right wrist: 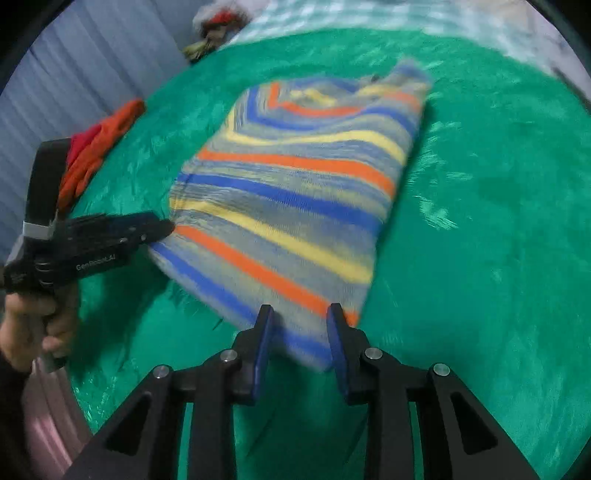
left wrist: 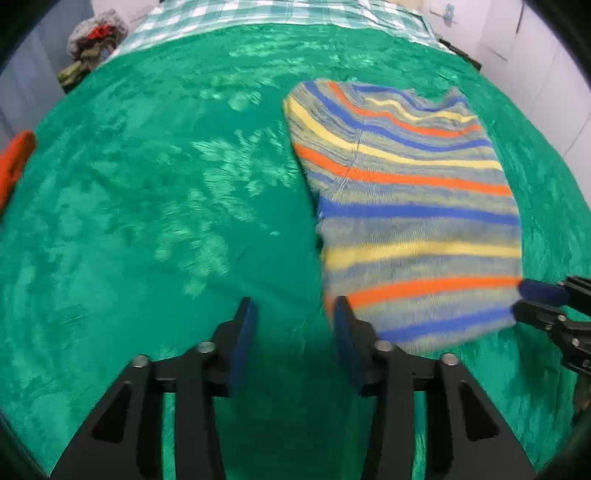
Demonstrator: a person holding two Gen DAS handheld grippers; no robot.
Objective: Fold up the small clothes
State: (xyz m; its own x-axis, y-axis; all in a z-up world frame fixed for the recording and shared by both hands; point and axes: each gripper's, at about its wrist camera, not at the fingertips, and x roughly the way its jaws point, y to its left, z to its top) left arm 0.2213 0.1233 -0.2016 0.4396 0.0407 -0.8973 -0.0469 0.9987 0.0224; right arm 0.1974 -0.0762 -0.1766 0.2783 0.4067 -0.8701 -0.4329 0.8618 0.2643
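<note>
A striped knit garment (left wrist: 406, 192), grey with blue, orange and yellow bands, lies folded lengthwise on the green blanket (left wrist: 166, 203). It also shows in the right wrist view (right wrist: 295, 199). My left gripper (left wrist: 293, 314) is open and empty, just left of the garment's near left corner. In the right wrist view the left gripper (right wrist: 162, 227) sits at that same corner. My right gripper (right wrist: 300, 317) is open, its fingers either side of the garment's near right corner. It also shows in the left wrist view (left wrist: 524, 299) at the garment's right edge.
An orange and red cloth (right wrist: 99, 144) lies at the blanket's left edge, also in the left wrist view (left wrist: 14, 162). A pile of clothes (left wrist: 92, 40) sits at the far left. A checked sheet (left wrist: 280, 11) lies beyond the blanket. White walls stand to the right.
</note>
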